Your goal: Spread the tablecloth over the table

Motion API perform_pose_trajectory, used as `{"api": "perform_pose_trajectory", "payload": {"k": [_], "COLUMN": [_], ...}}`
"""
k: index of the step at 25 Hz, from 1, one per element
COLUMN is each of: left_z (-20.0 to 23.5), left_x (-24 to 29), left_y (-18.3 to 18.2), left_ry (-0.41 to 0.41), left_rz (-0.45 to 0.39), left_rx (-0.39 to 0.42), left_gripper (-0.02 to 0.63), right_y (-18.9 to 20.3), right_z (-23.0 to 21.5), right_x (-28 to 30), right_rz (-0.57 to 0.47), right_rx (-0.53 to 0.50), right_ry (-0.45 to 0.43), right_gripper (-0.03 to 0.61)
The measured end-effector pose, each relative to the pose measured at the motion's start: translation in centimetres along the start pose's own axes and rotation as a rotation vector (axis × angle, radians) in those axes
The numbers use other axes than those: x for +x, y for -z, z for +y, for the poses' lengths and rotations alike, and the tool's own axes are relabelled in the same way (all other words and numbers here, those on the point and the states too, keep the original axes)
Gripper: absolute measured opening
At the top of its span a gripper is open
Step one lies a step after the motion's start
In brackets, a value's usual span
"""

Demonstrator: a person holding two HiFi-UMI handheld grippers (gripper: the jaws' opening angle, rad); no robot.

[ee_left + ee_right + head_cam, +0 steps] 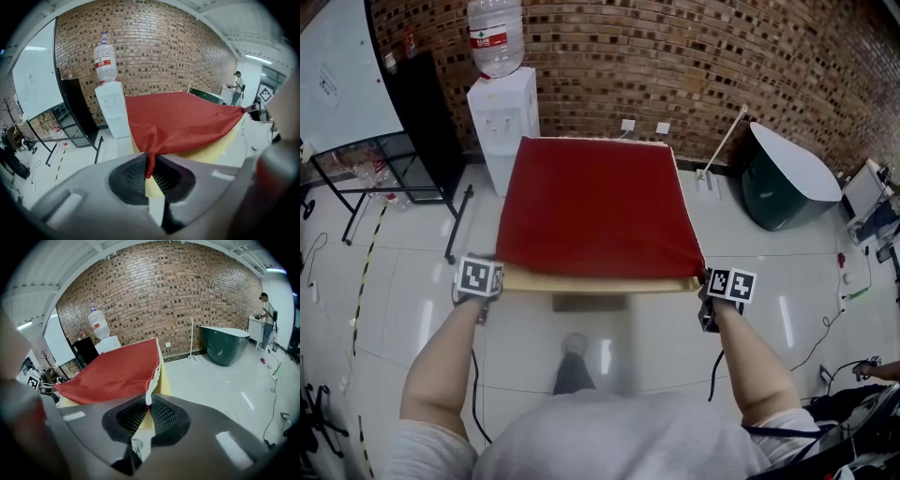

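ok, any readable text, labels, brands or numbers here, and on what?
No text is legible.
Water bottle, red label: print too small to read.
Whiteboard: faint marks, unreadable.
Diamond sign: blurred.
Marker cubes: black-and-white square patterns, no characters.
Tablecloth: plain red, no print.
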State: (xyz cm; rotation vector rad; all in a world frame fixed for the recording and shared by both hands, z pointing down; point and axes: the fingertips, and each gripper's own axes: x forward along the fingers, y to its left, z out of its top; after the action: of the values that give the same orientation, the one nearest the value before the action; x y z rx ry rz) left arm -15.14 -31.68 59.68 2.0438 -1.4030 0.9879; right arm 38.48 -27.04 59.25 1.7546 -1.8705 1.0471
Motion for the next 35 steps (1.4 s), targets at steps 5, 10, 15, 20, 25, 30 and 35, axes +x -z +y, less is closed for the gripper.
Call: {"api": "perform_pose_trajectory", "payload": {"k": [5,10,15,20,25,30,35], "left_z": [-0.6,-0.8,-1.3,-1.4,0.1,1.0,-0.9], "left_x": [0.9,1.3,1.4,1.0,-0.1,-1.1,-3.1], "left_y": [3.0,3.8,4.7,6.8,9.5,12.6,13.5], "left_ry": [0.02,0.018,0.01,0.006,-0.027,-0.045,0.066], "left_rz": [0.028,0.032,0.032,0.056,0.088,0.107,0.041], "left_rx": [-0.009,-0.019,-0.013,-0.04,-0.091,-0.175,-0.349], "left_gripper": [0.008,0.008,0.026,0.054,0.055,0.054,0.036], "right_y": [3.0,4.5,5.2,5.7,5.5,6.6,6.7], "right_z": [-1.1,-1.5,-2.4,-3.0,-3.3,-4.7,-4.5], "right_x": [0.6,1.1,1.5,1.2,0.8,0.0,-2.9], "right_rz": [0.041,0.066,0.026,0.006,-0.004,0.013,-0.053], "right_rx": [0.028,0.037,0.092,0.076,0.087,0.12,0.124], "right_ry": [0.033,0.048,0.008,0.015,0.001,0.0,-0.015], "right_gripper": [0.018,0.018,0.025,0.043,0.076,0.095,0.06]}}
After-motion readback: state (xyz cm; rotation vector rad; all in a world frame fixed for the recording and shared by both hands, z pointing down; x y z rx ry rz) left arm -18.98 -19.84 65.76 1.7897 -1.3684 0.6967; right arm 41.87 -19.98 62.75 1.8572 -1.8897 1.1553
